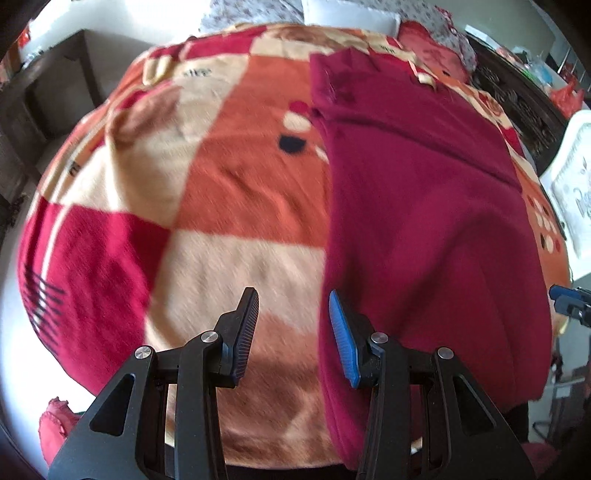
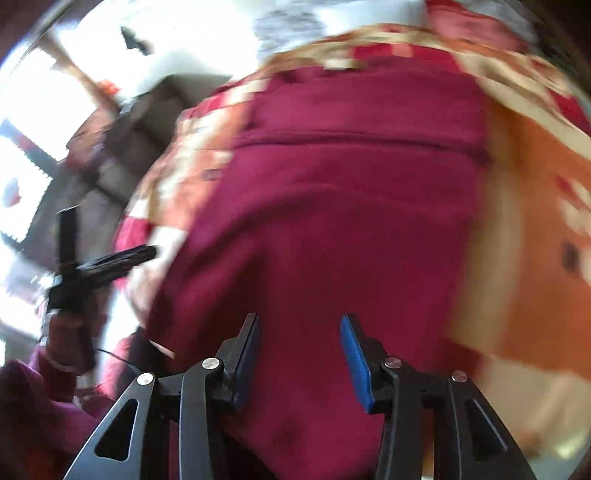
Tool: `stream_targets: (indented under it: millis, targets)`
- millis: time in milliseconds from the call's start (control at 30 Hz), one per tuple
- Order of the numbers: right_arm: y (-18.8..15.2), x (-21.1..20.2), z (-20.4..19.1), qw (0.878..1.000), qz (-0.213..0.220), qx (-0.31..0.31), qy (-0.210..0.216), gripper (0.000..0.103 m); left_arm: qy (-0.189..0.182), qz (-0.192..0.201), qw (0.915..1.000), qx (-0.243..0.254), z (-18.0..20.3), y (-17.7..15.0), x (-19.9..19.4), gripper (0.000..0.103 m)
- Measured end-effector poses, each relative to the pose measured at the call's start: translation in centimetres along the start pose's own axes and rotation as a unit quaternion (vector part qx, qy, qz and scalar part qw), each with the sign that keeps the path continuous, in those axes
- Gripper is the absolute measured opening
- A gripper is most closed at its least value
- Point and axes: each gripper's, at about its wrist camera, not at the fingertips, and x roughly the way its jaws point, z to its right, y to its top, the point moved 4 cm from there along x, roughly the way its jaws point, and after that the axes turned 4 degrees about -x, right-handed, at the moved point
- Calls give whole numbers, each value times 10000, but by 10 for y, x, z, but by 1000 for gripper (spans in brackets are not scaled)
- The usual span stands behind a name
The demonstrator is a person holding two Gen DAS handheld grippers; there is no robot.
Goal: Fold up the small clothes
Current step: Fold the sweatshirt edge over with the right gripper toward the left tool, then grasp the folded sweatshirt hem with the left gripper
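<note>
A dark red garment (image 1: 424,203) lies spread flat on a checked orange, cream and red blanket (image 1: 221,192), its long left edge running toward me. My left gripper (image 1: 293,293) hangs open above that edge; the blue pad is over the garment, the black one over bare blanket, and nothing sits between them. In the blurred right wrist view my right gripper (image 2: 299,319) stands open above the garment (image 2: 332,221), gripping nothing. The left gripper (image 2: 110,262) shows at the left there, held by a hand. The right gripper's blue tips (image 1: 569,302) peek in at the left wrist view's right edge.
A dark wooden cabinet (image 1: 48,99) stands beyond the bed's left side. A white pillow (image 1: 351,14) and patterned bedding lie at the far end. Dark carved furniture (image 1: 517,107) and a white panel (image 1: 576,184) flank the right. Pink cloth (image 1: 55,428) hangs at the near left corner.
</note>
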Motion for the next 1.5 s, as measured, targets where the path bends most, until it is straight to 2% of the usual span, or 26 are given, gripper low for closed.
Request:
stream_targets:
  millis: [100,200,300,400,567,700,933,1067,1133,1167,1200,1233,1367,1500]
  targets:
    - [-27,-13,40,9987,-146,467,-136,43,-202,-198,9996,40,4,-11,1,39]
    - [-53,-29,67,9963,-252,796,179,43,-260,-372,9989,150,9,-22,3,39]
    - [-70,-22,60,9925,-246,972,692,43,-319,-571,9977,194,12,-34,5,39]
    - [-74,-18,59,9877,-198,1213,967,43,-342,-680,9970,147,13,-43,9,39]
    - [-78,-6,52,9806,-283,1504,1229,43,-407,-667,9968,144,16,-48,10,39]
    - [-85,-3,44,9769,-351,1563,1415,43,-512,-684,9963,120,17,-49,14,50]
    - [-91,3,43,9733,-436,1649,1534,43,-435,-740,9959,275,29,-48,19,53]
    - [-100,3,42,9689,-551,1736,1673,35,-510,-774,9955,205,27,-49,21,53]
    - [-100,3,40,9685,-506,1717,1729,22,-514,-772,9953,269,28,-49,20,53]
    - [-100,2,37,9699,-458,1654,1726,15,-509,-763,9952,338,30,-50,20,49]
    - [-99,0,35,9709,-396,1615,1723,13,-523,-754,9949,411,31,-50,19,26]
    - [-96,-4,33,9714,-324,1587,1737,10,-556,-777,9943,465,33,-50,18,15]
    - [-73,-36,30,9703,133,1412,1960,9,-830,-679,9927,549,39,-39,6,8]
    - [-39,-64,40,9611,794,1477,2193,9,-1187,-272,9920,342,40,-12,-15,8]
